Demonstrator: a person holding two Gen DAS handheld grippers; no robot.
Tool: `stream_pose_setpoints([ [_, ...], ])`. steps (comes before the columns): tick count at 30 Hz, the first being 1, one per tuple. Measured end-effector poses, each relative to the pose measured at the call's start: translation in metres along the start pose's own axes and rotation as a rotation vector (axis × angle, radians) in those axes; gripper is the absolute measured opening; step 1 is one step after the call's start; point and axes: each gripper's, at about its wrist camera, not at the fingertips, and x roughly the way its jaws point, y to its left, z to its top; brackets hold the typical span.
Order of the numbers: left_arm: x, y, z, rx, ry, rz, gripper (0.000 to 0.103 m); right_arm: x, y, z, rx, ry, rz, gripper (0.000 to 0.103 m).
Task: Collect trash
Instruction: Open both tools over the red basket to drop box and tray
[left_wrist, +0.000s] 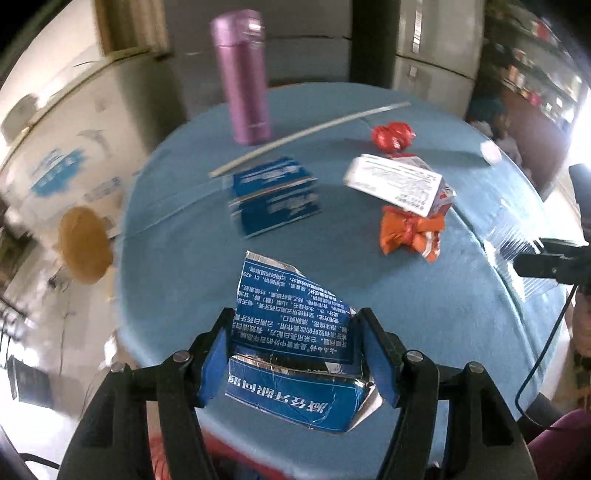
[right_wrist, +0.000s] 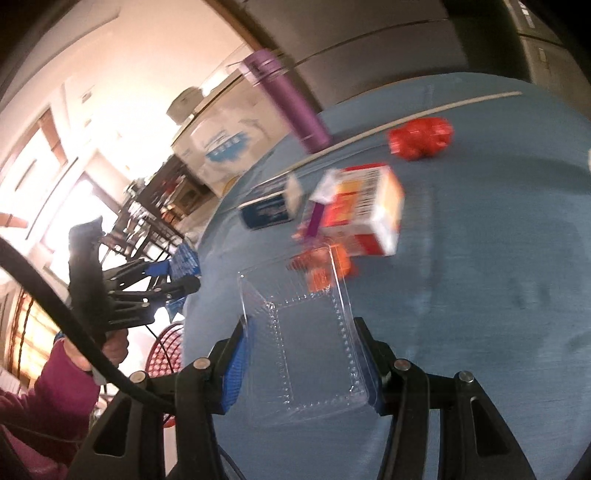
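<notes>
Left gripper (left_wrist: 295, 354): we see its blue pads clamped on a flattened blue carton (left_wrist: 295, 343), held above the near edge of the table (left_wrist: 424, 302).
Blue carton: torn open, silver foil lining showing at the ripped edges, white Chinese print across creased blue faces; it pokes out past the fingertips towards the far side.
Right gripper (right_wrist: 303, 362): we see its jaws closed on a clear tray (right_wrist: 314, 350), one pad on each side wall.
Clear tray: see-through plastic, square, ribbed along the rim, empty; lifted over the near part of the table.
Table: round, blue cloth.
Trash left: a blue box (left_wrist: 275, 199) in the middle; right of it a white-and-red box (left_wrist: 399, 184) resting on an orange wrapper (left_wrist: 410, 232); a red wrapper (left_wrist: 393, 136) farther back.
Also: a purple flask (left_wrist: 245, 77) upright at the far left, a pale stick (left_wrist: 306, 134) lying just beside it.
Person: a magenta sleeve (right_wrist: 40, 398) at the near left in the right view.
</notes>
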Motion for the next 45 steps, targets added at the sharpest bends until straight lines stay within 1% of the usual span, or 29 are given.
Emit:
stream_pose_setpoints([
  [2,-0.021,0.012,-0.022,-0.035,-0.014,0.039,0.067,0.008,0.014,-0.002,-0.020,0.016,0.020,0.056],
  [3,-0.024,0.010,-0.024,-0.043,-0.016,0.053,0.068,0.013,0.022,-0.002,-0.031,0.024,0.033,0.056],
  [5,-0.039,0.022,-0.046,-0.085,-0.015,0.078,0.068,0.023,0.038,-0.004,-0.050,0.043,0.060,0.055],
  [9,-0.058,0.040,-0.084,-0.181,-0.008,0.118,0.068,0.048,0.078,-0.005,-0.103,0.091,0.120,0.056],
  [12,-0.070,0.060,-0.121,-0.282,0.005,0.137,0.068,0.069,0.112,-0.007,-0.159,0.133,0.161,0.056],
  [14,-0.075,0.072,-0.141,-0.335,0.019,0.145,0.068,0.083,0.133,-0.010,-0.190,0.164,0.190,0.057],
  [17,-0.074,0.087,-0.172,-0.417,0.053,0.181,0.068,0.107,0.161,-0.019,-0.217,0.214,0.220,0.057],
  [19,-0.073,0.096,-0.188,-0.476,0.068,0.171,0.068,0.126,0.176,-0.023,-0.216,0.253,0.245,0.057],
  [21,-0.071,0.103,-0.200,-0.510,0.081,0.174,0.068,0.145,0.191,-0.028,-0.207,0.291,0.258,0.058],
  [25,-0.066,0.107,-0.211,-0.533,0.094,0.189,0.069,0.175,0.211,-0.038,-0.186,0.344,0.252,0.059],
  [27,-0.066,0.106,-0.212,-0.537,0.097,0.203,0.069,0.191,0.217,-0.043,-0.152,0.374,0.257,0.059],
  [29,-0.066,0.105,-0.214,-0.525,0.097,0.226,0.069,0.204,0.221,-0.046,-0.123,0.388,0.257,0.060],
  [30,-0.066,0.103,-0.213,-0.516,0.100,0.237,0.069,0.209,0.221,-0.047,-0.112,0.395,0.256,0.062],
  [33,-0.068,0.098,-0.213,-0.481,0.102,0.255,0.069,0.227,0.224,-0.051,-0.065,0.441,0.265,0.063],
  [36,-0.067,0.099,-0.215,-0.467,0.101,0.260,0.069,0.236,0.226,-0.054,-0.037,0.445,0.287,0.070],
  [41,-0.067,0.097,-0.213,-0.445,0.103,0.289,0.069,0.236,0.228,-0.054,-0.028,0.429,0.313,0.070],
  [45,-0.070,0.096,-0.209,-0.432,0.103,0.319,0.070,0.229,0.223,-0.053,-0.031,0.400,0.311,0.070],
])
